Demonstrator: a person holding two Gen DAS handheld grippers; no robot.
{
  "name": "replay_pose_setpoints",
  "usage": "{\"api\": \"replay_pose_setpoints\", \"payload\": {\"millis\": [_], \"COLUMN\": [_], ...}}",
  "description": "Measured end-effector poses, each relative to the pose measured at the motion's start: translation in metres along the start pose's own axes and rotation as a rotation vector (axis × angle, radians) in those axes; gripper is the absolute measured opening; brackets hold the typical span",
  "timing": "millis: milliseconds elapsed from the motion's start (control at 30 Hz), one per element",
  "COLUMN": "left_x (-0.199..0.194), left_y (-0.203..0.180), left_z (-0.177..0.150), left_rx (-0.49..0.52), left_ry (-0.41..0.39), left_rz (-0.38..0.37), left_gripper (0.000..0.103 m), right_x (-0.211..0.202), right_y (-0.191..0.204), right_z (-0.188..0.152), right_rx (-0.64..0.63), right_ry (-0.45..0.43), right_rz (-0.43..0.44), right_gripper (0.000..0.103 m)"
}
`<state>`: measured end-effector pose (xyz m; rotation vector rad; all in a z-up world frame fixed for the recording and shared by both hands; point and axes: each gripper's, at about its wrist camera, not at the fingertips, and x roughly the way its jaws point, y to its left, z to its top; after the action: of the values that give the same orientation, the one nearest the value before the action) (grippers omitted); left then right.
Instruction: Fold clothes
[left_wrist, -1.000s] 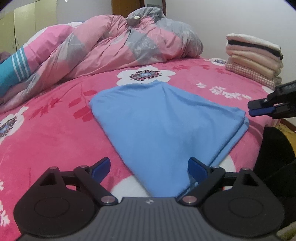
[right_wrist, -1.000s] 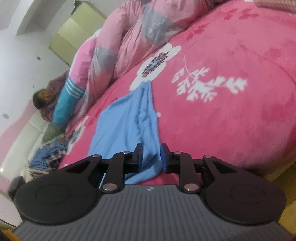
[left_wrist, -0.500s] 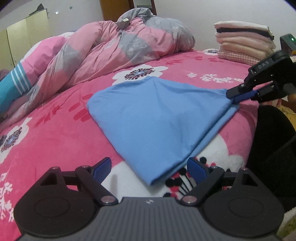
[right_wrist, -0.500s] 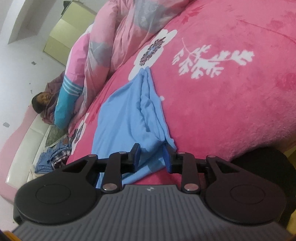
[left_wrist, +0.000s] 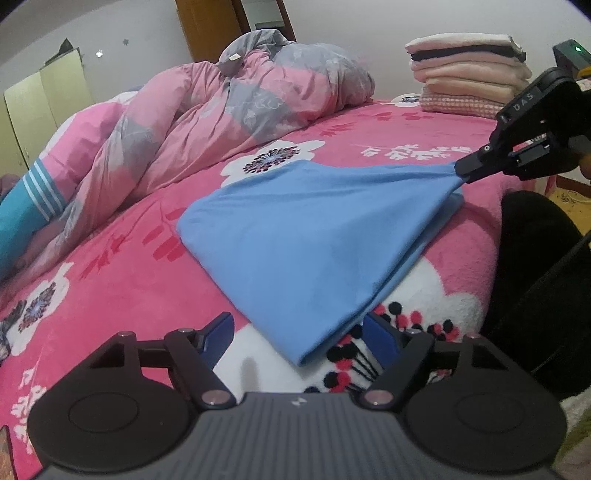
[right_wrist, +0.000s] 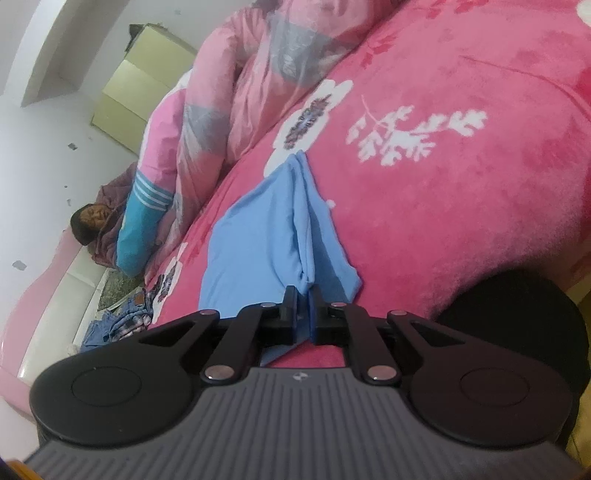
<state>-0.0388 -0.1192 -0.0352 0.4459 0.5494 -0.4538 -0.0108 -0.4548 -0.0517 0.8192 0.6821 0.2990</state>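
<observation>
Pink flowered bed carries blue cloth. Right claw pinches its corner. Left claw wide, closing, straddling near corner untouched.

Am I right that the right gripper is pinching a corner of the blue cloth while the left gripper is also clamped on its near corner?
Not quite. The right gripper does pinch the blue cloth, but the left gripper is not clamped: in the left wrist view its jaws are closing, pads clear of the near corner.
</observation>
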Motion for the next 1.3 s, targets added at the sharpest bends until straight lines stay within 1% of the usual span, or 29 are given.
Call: {"api": "replay_pose_setpoints", "payload": {"millis": [133,167,233,300,367,467,633,700,733,767,833,900,933,967,1033,1100,1133,1200,1300], "left_x": [-0.003,-0.002,0.002,0.005,0.004,0.005,0.012,0.019,0.025,0.028,0.027,0.024,0.022,0.021,0.022,0.027,0.031,0.038,0.043], "left_y": [0.008,0.011,0.017,0.022,0.025,0.03,0.028,0.024,0.023,0.023,0.028,0.033,0.035,0.037,0.038,0.036,0.035,0.031,0.029], "left_z": [0.001,0.001,0.001,0.001,0.001,0.002,0.009,0.009,0.008,0.007,0.007,0.008,0.009,0.01,0.013,0.016,0.018,0.019,0.015], "left_rx": [-0.054,-0.074,-0.111,-0.138,-0.153,-0.175,-0.158,-0.139,-0.134,-0.136,-0.172,-0.196,-0.202,-0.203,-0.203,-0.195,-0.189,-0.174,-0.172], "left_ry": [-0.018,-0.014,0.005,0.02,0.019,0.018,0.009,0.037,0.06,0.078,0.079,0.071,0.063,0.057,0.048,0.047,0.051,0.068,0.082], "left_rz": [-0.003,-0.008,-0.02,-0.025,-0.021,-0.027,-0.018,-0.005,0.0,0.002,-0.016,-0.024,-0.024,-0.025,-0.028,-0.029,-0.029,-0.023,-0.025], "left_gripper": [0.078,0.078,0.074,0.073,0.073,0.073,0.073,0.073,0.073,0.073,0.072,0.072,0.072,0.072,0.072,0.072,0.072,0.072,0.073], "right_x": [-0.008,-0.007,-0.003,0.002,0.004,0.0,0.002,0.004,0.006,0.008,0.011,0.005,-0.001,-0.005,-0.006,-0.007,-0.006,0.012,0.046], "right_y": [0.003,0.0,-0.007,-0.014,-0.015,-0.01,-0.007,-0.007,-0.007,-0.007,-0.008,-0.007,-0.006,-0.003,0.005,0.013,0.018,0.034,0.053], "right_z": [-0.001,-0.001,-0.001,-0.002,-0.002,-0.002,-0.001,0.0,-0.001,-0.001,-0.002,-0.001,0.001,0.004,0.011,0.019,0.022,0.024,0.029], "right_rx": [-0.002,0.001,0.004,0.006,0.013,-0.019,-0.05,-0.069,-0.087,-0.105,-0.138,-0.146,-0.159,-0.176,-0.227,-0.278,-0.309,-0.413,-0.559], "right_ry": [-0.017,-0.02,-0.022,-0.021,-0.022,-0.04,-0.04,-0.04,-0.034,-0.029,-0.018,-0.025,-0.045,-0.061,-0.076,-0.092,-0.094,-0.065,-0.01], "right_rz": [0.01,-0.002,-0.036,-0.062,-0.055,-0.046,-0.039,-0.048,-0.071,-0.093,-0.134,-0.136,-0.144,-0.148,-0.135,-0.122,-0.117,-0.114,-0.144], "right_gripper": [0.004,0.004,0.004,0.004,0.004,0.004,0.004,0.004,0.005,0.007,0.011,0.019,0.021,0.025,0.026,0.025,0.023,0.016,0.013]}}
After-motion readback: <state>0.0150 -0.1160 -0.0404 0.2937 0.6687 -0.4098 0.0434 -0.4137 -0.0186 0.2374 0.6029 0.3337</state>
